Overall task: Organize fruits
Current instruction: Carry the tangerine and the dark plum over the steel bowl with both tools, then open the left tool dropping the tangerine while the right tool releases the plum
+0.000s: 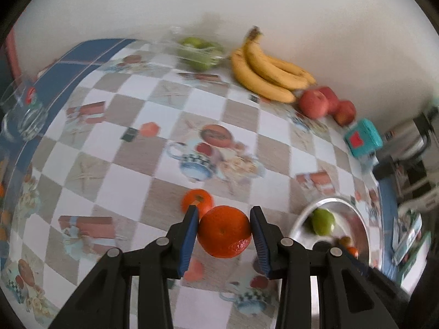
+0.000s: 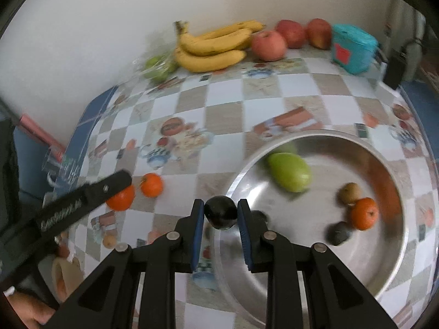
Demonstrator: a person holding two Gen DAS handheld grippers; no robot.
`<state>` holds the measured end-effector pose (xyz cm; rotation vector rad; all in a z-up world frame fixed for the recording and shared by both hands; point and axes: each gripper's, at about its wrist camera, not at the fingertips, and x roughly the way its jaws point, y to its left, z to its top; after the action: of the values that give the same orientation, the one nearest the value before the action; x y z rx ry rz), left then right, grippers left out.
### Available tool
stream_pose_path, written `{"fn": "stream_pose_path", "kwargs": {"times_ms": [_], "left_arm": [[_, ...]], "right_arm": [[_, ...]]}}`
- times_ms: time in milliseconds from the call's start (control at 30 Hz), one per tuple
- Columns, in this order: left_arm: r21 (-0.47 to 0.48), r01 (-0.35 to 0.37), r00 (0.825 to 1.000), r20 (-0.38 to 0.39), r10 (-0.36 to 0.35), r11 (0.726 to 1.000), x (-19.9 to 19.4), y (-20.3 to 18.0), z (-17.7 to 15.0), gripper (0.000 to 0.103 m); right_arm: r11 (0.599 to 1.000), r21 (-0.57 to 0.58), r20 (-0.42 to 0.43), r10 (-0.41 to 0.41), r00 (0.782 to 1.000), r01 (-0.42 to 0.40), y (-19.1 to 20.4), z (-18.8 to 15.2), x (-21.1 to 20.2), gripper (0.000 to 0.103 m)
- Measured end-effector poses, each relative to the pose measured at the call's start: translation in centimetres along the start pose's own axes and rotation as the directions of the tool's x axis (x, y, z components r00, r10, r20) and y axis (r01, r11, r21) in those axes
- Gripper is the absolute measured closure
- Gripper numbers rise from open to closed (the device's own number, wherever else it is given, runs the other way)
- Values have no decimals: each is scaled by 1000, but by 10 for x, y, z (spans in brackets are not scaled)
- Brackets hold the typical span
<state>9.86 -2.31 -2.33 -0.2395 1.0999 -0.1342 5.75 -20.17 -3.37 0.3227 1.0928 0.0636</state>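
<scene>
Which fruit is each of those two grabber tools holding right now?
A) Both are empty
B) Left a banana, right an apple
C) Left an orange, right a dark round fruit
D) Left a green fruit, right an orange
C: the left gripper is clamped on an orange above the tablecloth, and the right gripper pinches a dark round fruit at the rim of the metal bowl.

The green fruit (image 1: 199, 52) in the clear packet is blurred, perhaps limes; the metal bowl (image 2: 389, 288) is cut off below.
</scene>
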Motion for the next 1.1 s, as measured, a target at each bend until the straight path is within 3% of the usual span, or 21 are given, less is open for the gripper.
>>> {"fn": "stream_pose_path", "kwargs": {"times_ms": [167,367,600,800,1100], "left_arm": [[103,44,999,-35,-41,994,3,-35,-11,62],[215,132,987,-117,-108,968,8,-79,-32,62],[348,174,969,-229,-97,921,21,-120,-67,62],[388,189,953,-294,-74,902,33,-133,-88,62],[378,169,944,-328,-39,910,46,-127,-94,62]], "right_arm": [[995,86,17,-59,998,57,-36,1,-11,77],[984,159,20,-85,996,81,-68,-2,-22,77],[980,176,1,-94,996,92,-80,-12,-25,77],[982,151,-37,-109,993,113,-82,-25,-22,77],[981,145,-108,-114,988,129,-85,-30,-6,76]]}}
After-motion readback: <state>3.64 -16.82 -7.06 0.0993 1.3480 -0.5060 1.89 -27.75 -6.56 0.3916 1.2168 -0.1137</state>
